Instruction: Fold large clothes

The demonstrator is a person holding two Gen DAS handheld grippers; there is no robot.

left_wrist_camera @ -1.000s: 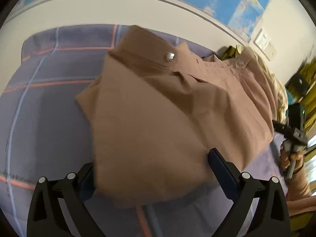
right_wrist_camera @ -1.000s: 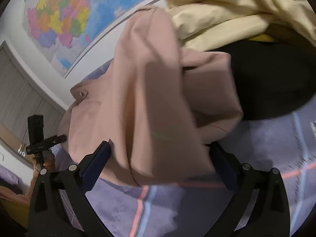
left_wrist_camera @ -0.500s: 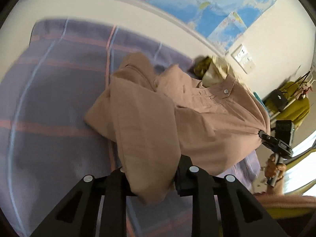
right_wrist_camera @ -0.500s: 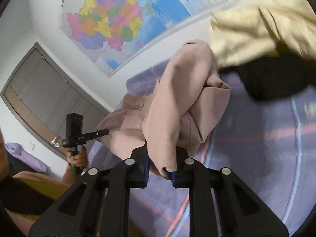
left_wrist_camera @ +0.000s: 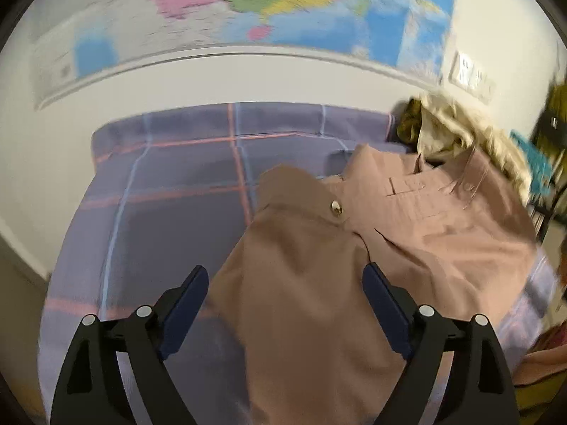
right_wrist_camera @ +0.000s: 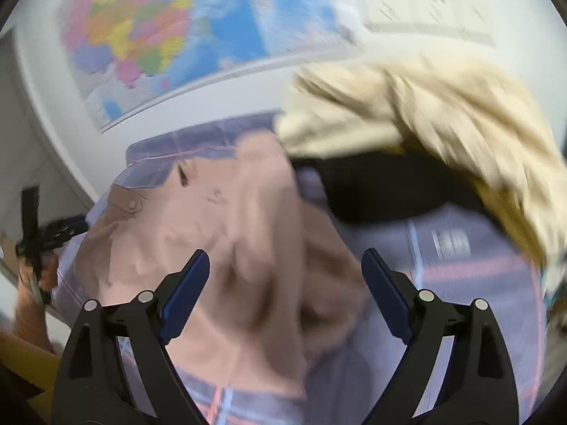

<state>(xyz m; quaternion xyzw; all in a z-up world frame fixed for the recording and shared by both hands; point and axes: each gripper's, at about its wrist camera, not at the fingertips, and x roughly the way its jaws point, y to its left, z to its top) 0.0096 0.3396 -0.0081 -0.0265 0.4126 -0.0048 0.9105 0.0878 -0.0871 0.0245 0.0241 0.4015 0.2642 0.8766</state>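
The brown shirt (left_wrist_camera: pixel 354 248) has just been released onto the plaid bedsheet (left_wrist_camera: pixel 170 191). Both the left gripper (left_wrist_camera: pixel 285 283) and right gripper (right_wrist_camera: pixel 285 269) are now spread wide, nothing held. This fold is judged laid down.

Colours, both wrist views

Shirt (left_wrist_camera: pixel 312 283) tan-brown, pale metallic snap; bedsheet (left_wrist_camera: pixel 170 219) grey-purple with pink and light-blue plaid lines; upper right, cream garment (right_wrist_camera: pixel 443 113) over black one (right_wrist_camera: pixel 382 191); wall map (right_wrist_camera: pixel 149 35) multicolour on blue.
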